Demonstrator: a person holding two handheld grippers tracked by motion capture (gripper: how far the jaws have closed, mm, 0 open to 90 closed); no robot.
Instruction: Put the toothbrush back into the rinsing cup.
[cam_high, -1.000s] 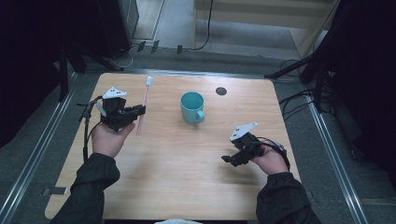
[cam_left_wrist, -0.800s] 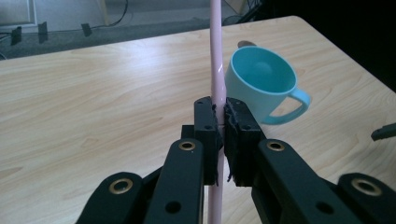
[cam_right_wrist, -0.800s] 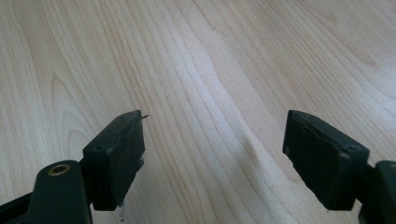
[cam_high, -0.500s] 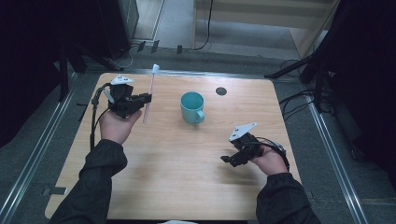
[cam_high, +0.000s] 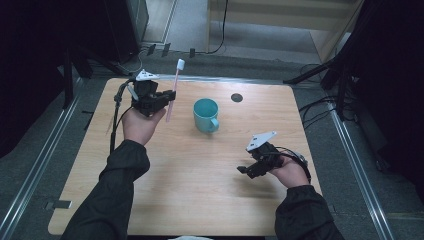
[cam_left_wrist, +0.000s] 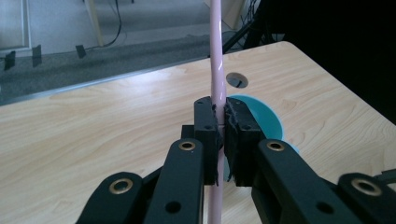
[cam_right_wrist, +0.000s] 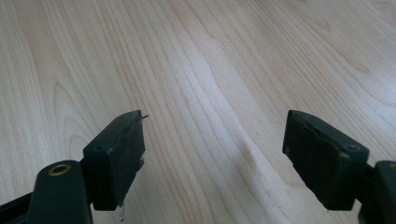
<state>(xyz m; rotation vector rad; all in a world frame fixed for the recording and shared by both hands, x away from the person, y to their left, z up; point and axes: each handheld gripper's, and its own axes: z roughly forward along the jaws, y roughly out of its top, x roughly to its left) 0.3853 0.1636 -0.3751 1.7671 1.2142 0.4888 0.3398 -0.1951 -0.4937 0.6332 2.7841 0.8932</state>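
1. Toothbrush (cam_high: 172, 90) carried toward the cup (cam_high: 205, 114): judged to be the step in hand, with the drop into the cup not yet made.
2. Held upright and off the table (cam_high: 150, 200), just left of the cup, white bristle head at the top and well above the cup's rim.
3. Clamped at mid-handle by the left gripper (cam_high: 169, 96), jaws narrowed to the width of the thin pink stem; in the left gripper view the pads (cam_left_wrist: 205, 122) press the toothbrush (cam_left_wrist: 216, 60) from both sides, with the cup (cam_left_wrist: 266, 119) right behind them.
4. Next move, as a judgement: shift across until the lower end of the handle sits over the cup's mouth, then lower and let go only once the tip is inside.
5. Calls for keeping the stem near vertical; a tilt could catch the rim or tip the light cup over.
6. Cup standing upright and empty near the middle of the far half of the table, handle turned toward the near right side.
7. Right gripper (cam_high: 248, 170) resting low over the table, near and to the right of the cup, well apart from it.
8. Jaws there spread wide, nothing between them; bare wood (cam_right_wrist: 210, 70) seen past the pads (cam_right_wrist: 116, 154) in the right gripper view.
9. Small dark round hole (cam_high: 237, 97) in the tabletop just beyond and right of the cup, clear of the work.
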